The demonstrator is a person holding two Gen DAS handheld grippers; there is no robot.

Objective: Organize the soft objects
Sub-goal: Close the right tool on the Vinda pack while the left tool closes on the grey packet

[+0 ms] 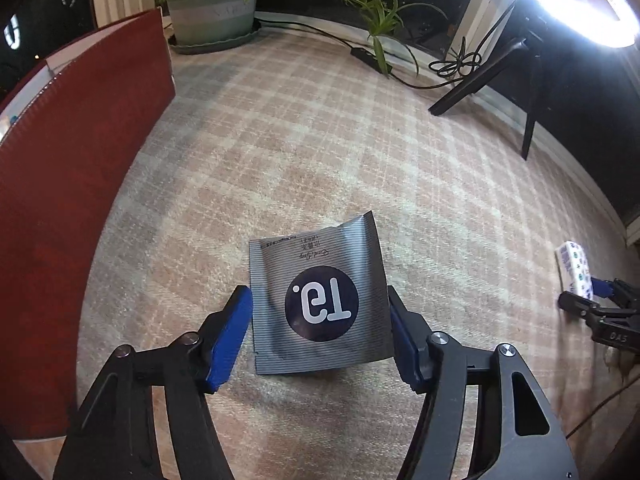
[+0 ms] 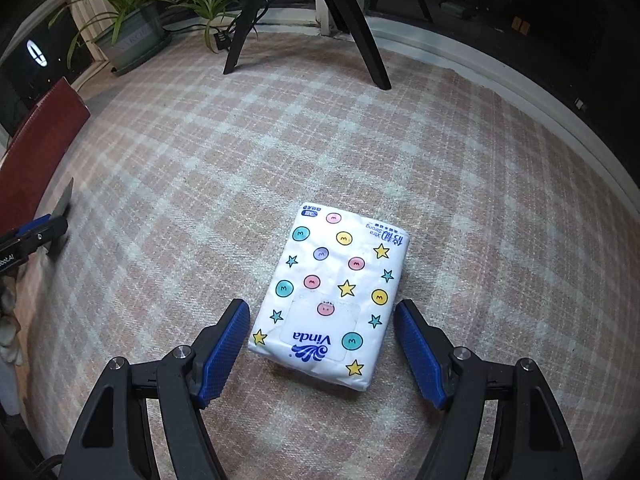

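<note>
Bracketing: both tools straddle their own item, neither lifted yet.
Left tool [image 1: 320,312]: spread around grey striped sachet [image 1: 320,300], lower centre of left-wrist frame; right pad looks to touch the sachet's edge, left pad just beside it, so no firm pinch as far as I can tell.
Sachet axis: near-square, flat on the plaid surface [image 1: 320,140], far corner curled up.
Right tool [image 2: 322,324]: spread, clear gap each side of white tissue pack [image 2: 330,296], lower centre of right-wrist frame.
Pack axis: long side runs away from the tool, tilted slightly right; jaws span the short width.
Nearer hand: left for sachet, right for pack.
Red box [image 1: 80,180]: left edge, likely drop spot.
</note>
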